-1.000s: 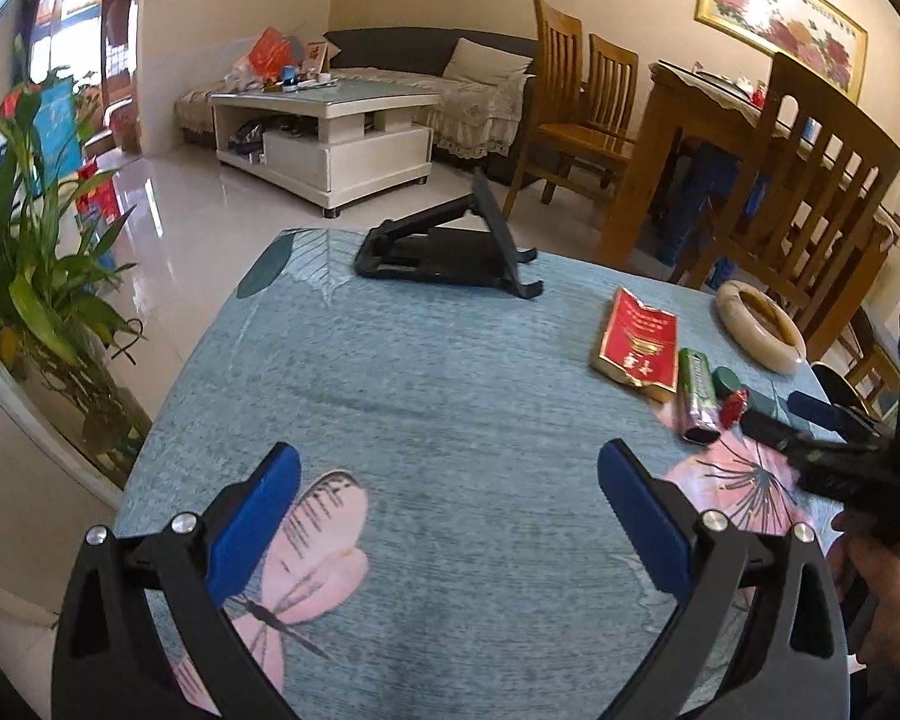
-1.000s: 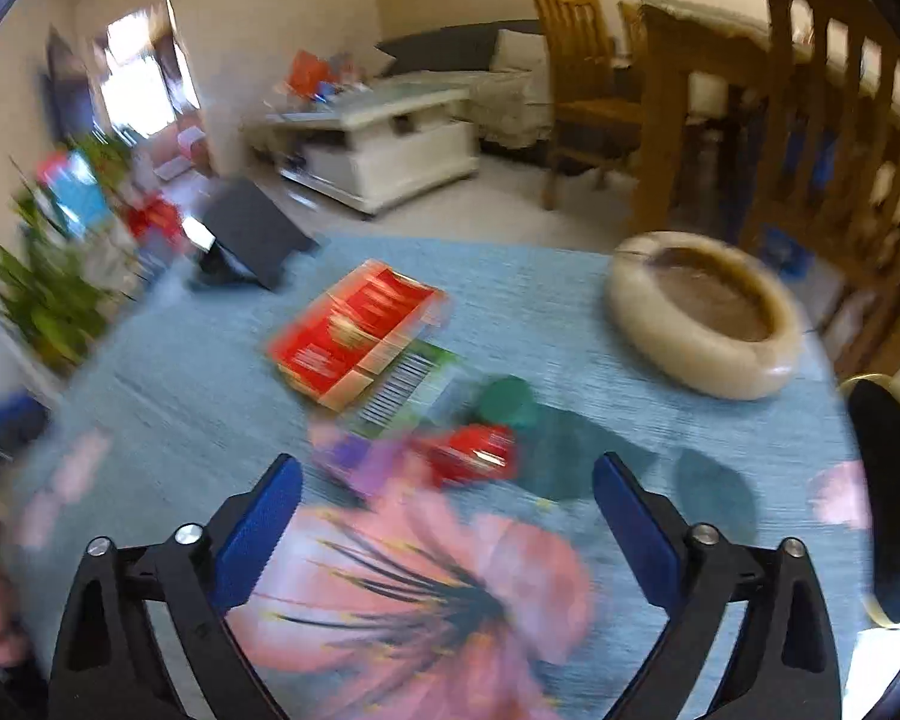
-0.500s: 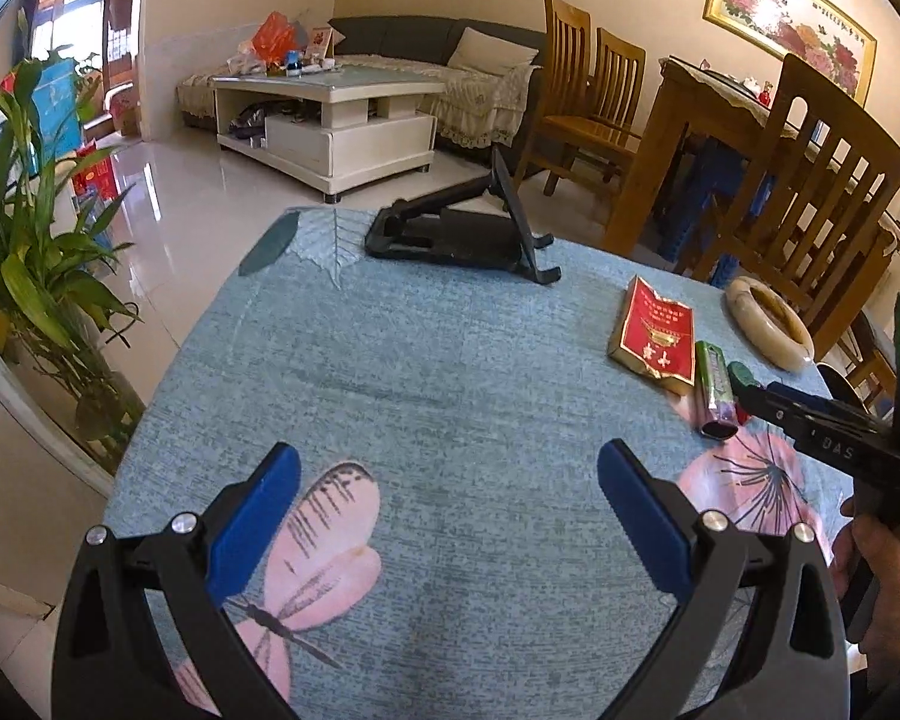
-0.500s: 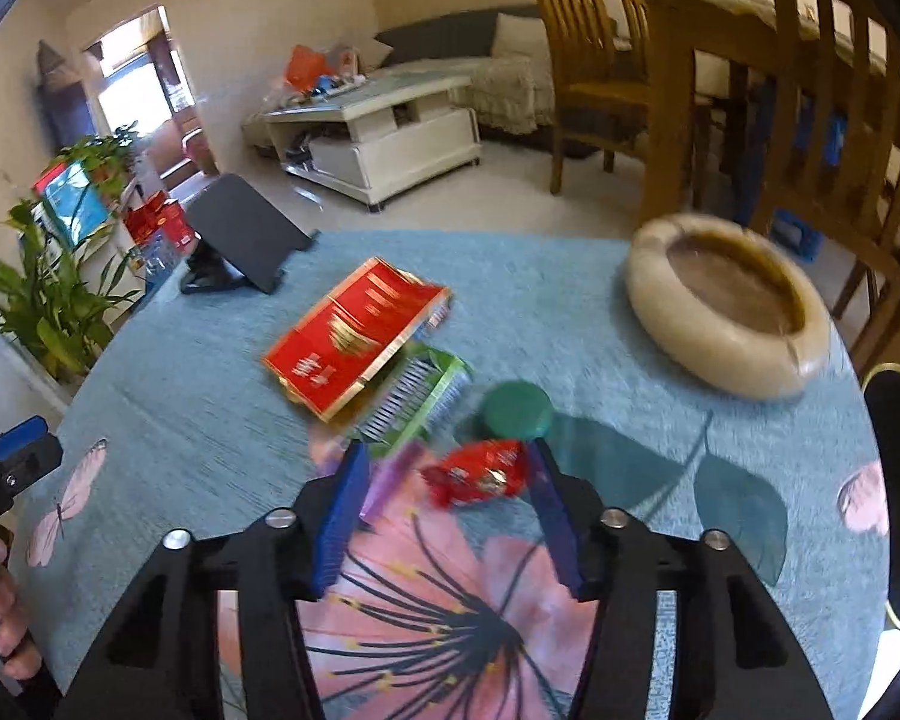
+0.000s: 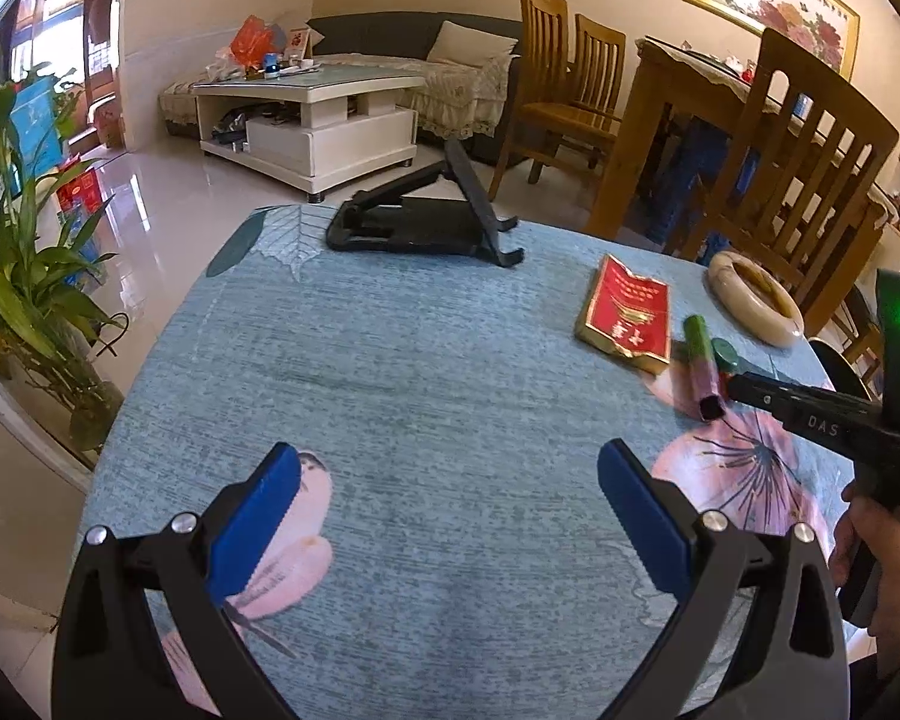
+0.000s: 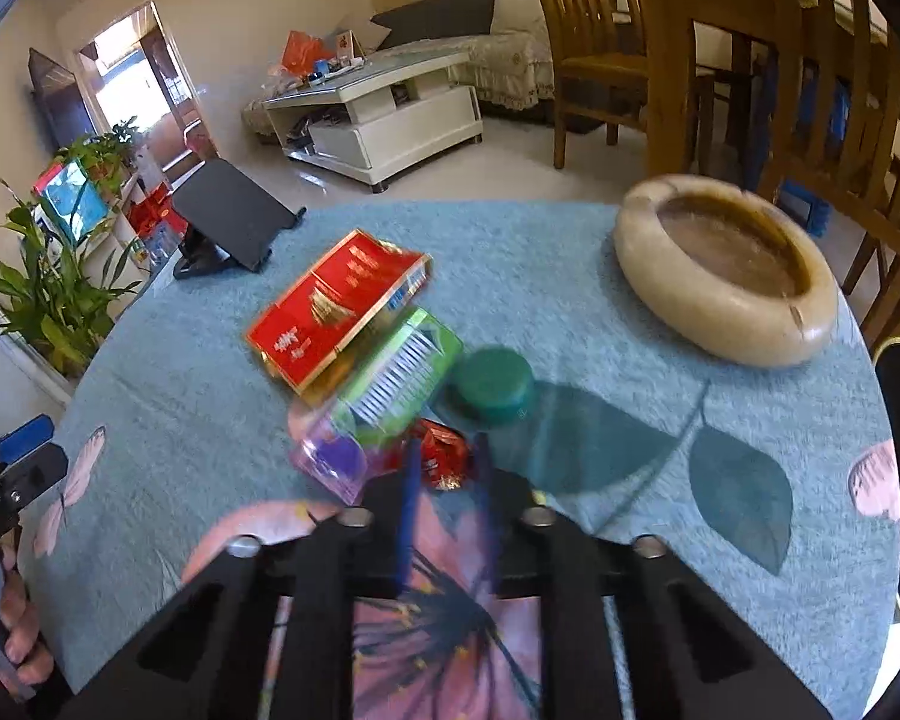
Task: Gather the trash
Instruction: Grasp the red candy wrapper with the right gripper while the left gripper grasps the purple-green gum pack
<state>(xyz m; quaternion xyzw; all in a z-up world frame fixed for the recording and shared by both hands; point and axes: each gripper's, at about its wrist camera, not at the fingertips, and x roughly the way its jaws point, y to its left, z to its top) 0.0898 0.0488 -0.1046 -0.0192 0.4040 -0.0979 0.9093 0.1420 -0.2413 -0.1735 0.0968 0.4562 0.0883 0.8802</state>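
Blue-green floral cloth [image 6: 570,252] covers the round table where I work, with a living room behind it. My right gripper [image 6: 444,468] has just been closing: its blue pads stand nearly together on the red candy wrapper [image 6: 441,450], which sits between the fingertips, at 12 o'clock from my wrist. My left gripper [image 5: 450,504] hangs with jaws wide apart over bare cloth and holds nothing.

Position of the target: the wrapper lies on the pink flower print, touching or just beside the green-and-purple box [image 6: 390,384] at its 11 o'clock, with the green cap [image 6: 492,384] at its 1 o'clock and the red packet [image 6: 336,306] beyond the box. The stone ashtray [image 6: 810,324] stands well apart at 2 o'clock.

Risks, as I judge them: the wrapper is thin and crinkled, so my pads may catch only an edge and let it slip on lifting. My left fingertip stands close to the purple end of the box, so it could nudge or drag that box along. Motion blur hides whether the pinch is secure.
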